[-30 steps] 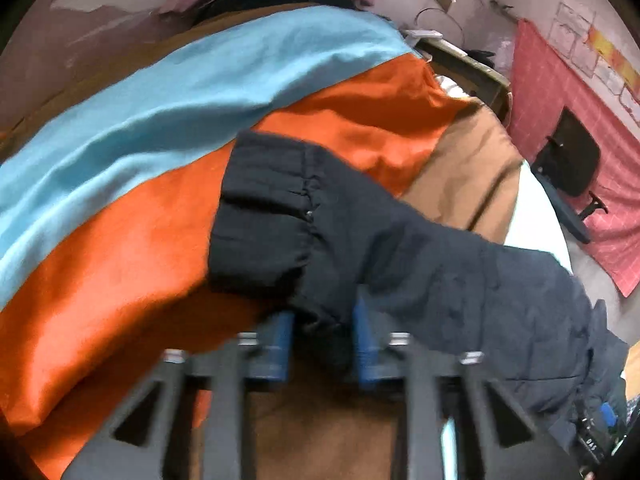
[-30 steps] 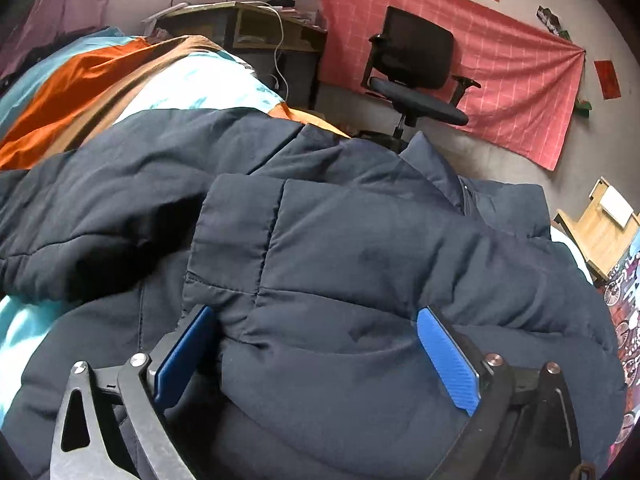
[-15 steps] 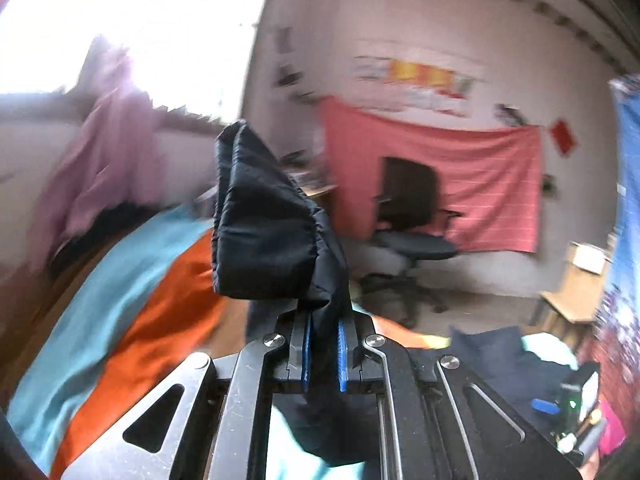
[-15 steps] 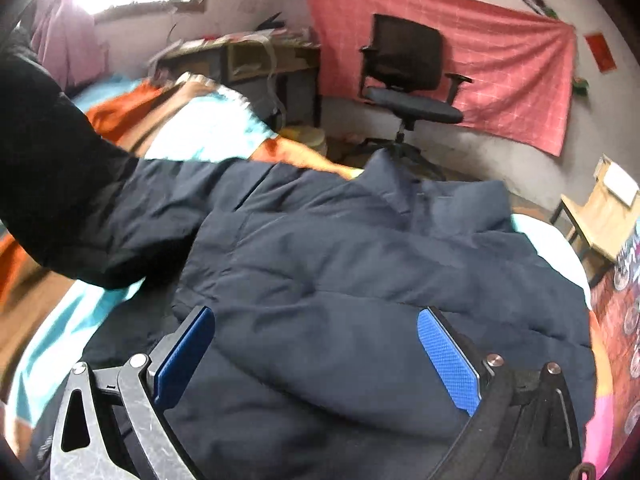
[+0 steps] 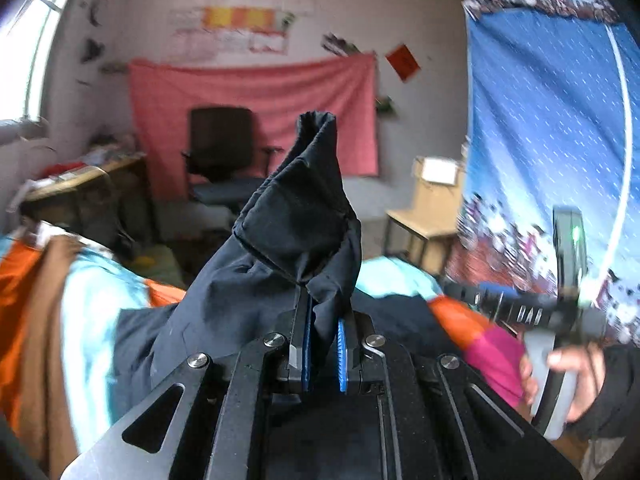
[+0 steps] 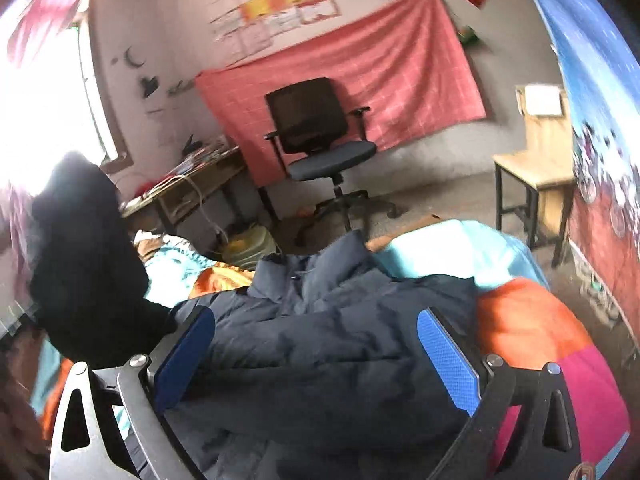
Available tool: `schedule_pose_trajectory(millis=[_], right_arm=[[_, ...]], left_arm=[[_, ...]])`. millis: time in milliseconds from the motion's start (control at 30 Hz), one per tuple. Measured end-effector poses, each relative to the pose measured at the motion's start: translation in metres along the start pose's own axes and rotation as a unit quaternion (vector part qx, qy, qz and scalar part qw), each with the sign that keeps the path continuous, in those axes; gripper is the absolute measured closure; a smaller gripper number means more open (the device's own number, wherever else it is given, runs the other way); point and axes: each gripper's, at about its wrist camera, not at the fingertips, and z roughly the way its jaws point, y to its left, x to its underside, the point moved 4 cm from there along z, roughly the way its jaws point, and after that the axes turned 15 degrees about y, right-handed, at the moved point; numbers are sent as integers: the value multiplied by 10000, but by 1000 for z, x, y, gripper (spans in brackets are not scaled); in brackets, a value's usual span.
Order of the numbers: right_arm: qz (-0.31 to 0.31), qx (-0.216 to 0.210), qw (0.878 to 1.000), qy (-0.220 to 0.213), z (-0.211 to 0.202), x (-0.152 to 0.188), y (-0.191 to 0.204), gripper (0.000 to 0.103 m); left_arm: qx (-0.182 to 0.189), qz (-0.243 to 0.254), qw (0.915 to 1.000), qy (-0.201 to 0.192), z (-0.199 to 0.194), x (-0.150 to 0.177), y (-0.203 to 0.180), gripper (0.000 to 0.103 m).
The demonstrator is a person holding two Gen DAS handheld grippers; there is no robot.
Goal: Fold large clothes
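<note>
- Left gripper (image 5: 323, 344) clamps the sleeve cuff (image 5: 296, 216), lifted above the navy jacket (image 6: 328, 344) on the near bed.
- Right gripper (image 6: 316, 356) gapes wide, empty, over the jacket.
- Best carry the sleeve across flat, without twisting.

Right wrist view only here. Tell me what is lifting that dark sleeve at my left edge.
Observer: The left gripper. Its jaws are shut on the sleeve of the navy jacket, just below the cuff, which sticks up above them.
Operator: Give me the outside look at my right gripper.
Observer: In the left wrist view, a hand grips its grey handle, just right of the pink patch of the bedspread, and a green light glows on its body.
</note>
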Motion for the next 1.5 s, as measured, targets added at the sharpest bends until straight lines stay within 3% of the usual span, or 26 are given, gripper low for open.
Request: schedule_pose_trajectory(millis=[233, 433, 633, 733, 800, 833, 867, 1033, 1300, 1433, 1467, 1500], right_arm=[[595, -254, 9978, 135, -10, 2, -52, 1], [1225, -1112, 9854, 398, 5, 17, -72, 1], [1680, -1801, 9677, 538, 16, 22, -74, 1], [1943, -2139, 9557, 568, 18, 23, -76, 1], [2222, -2390, 9434, 587, 22, 23, -80, 1], [2349, -2463, 9382, 620, 24, 23, -82, 1], [2409, -2463, 9365, 646, 26, 24, -83, 1], [2215, -2068, 9478, 992, 40, 32, -78, 1], [1867, -919, 9712, 1163, 45, 59, -77, 1], [1659, -842, 9711, 1498, 58, 75, -72, 1], [1535, -756, 9731, 1541, 59, 77, -68, 4], [1436, -693, 9749, 1551, 60, 78, -63, 16]], left_arm=[[318, 76, 9970, 705, 58, 9, -26, 96], [646, 58, 9915, 1128, 76, 38, -33, 95], [744, 40, 9874, 1394, 88, 48, -33, 90], [858, 59, 9838, 1573, 92, 53, -38, 79], [961, 10, 9812, 1671, 95, 57, -37, 53], [990, -37, 9808, 1681, 96, 61, -37, 45], [1017, -82, 9808, 1663, 95, 62, -36, 39], [791, -120, 9784, 1908, 102, 69, -30, 38], [429, -312, 9799, 1922, 101, 78, -10, 38], [87, -416, 9826, 1807, 97, 84, 10, 37], [-46, -507, 9831, 1758, 94, 86, 20, 37], [-105, -573, 9830, 1740, 93, 89, 26, 37]])
